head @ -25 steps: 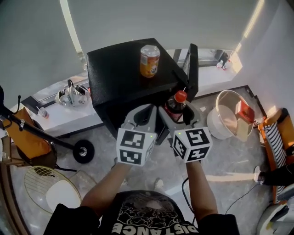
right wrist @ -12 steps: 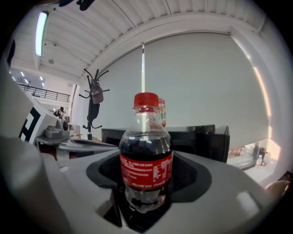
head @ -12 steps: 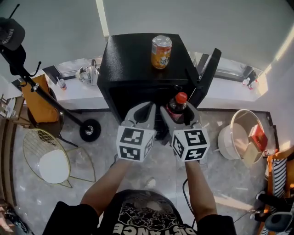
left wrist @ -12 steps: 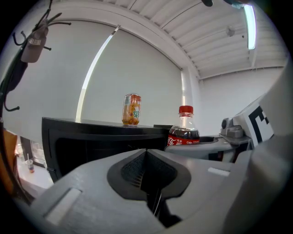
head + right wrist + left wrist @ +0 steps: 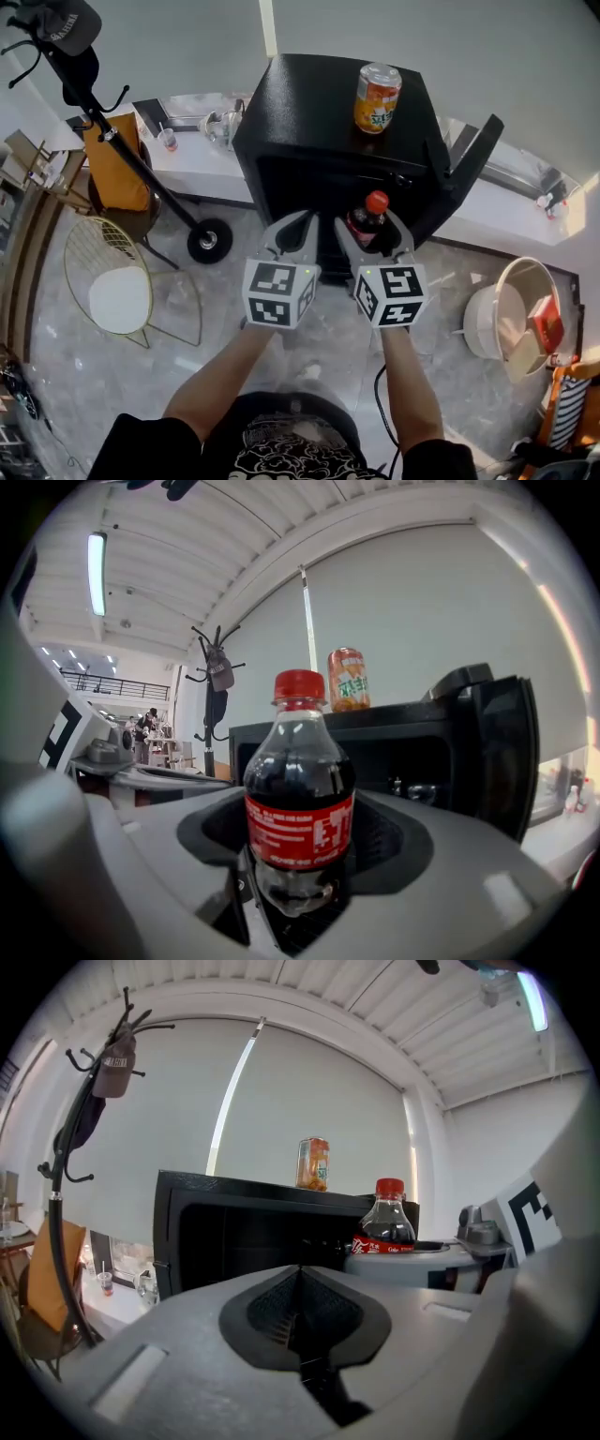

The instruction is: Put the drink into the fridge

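right gripper view, cola bottle upright, clamped between right gripper jaws, left gripper jaws together

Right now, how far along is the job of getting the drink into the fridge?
Done: the fridge door stands open, and the right gripper has its jaws shut on the cola bottle, which is upright. In hand: the bottle is held in front of the open fridge. Left: set it inside and let go. The left gripper is shut and empty.
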Motion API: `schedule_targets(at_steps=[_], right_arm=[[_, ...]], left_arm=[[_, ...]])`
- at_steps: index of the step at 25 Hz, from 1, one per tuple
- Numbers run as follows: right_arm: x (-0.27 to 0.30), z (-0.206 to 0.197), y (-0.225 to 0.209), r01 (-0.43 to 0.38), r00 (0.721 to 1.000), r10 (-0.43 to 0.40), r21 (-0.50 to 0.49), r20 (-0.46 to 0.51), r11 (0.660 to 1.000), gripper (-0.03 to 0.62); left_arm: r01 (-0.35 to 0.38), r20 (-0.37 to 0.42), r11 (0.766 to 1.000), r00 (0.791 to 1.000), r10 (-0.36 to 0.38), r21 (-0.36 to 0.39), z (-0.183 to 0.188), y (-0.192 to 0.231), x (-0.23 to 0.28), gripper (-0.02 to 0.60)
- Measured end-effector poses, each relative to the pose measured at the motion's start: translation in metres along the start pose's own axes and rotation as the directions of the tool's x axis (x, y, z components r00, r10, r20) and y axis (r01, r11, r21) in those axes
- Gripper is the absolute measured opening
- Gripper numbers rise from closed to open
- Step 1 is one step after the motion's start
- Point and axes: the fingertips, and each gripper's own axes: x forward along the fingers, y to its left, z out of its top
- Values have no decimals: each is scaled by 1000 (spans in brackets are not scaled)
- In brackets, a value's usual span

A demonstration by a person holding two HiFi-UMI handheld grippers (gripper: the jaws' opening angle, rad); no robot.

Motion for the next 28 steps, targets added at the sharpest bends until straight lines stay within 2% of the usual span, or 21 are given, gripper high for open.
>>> schedule_targets(at_steps=[12,19,28], right_arm=[[66,-61,13,-88,996,89,-59,22,994,308],[115,-110,16,-115,993,117,-69,26,991,308],[188,-173,9,-123,992,124,-77,1,989,308]], left_arm=[[-76,-21,997,997,76,-5,-67,44,16,5],[-78,-33,997,996,77,-7,-109,70,35,5],[-54,-35,999,998,54,9,-131,89,56,5]])
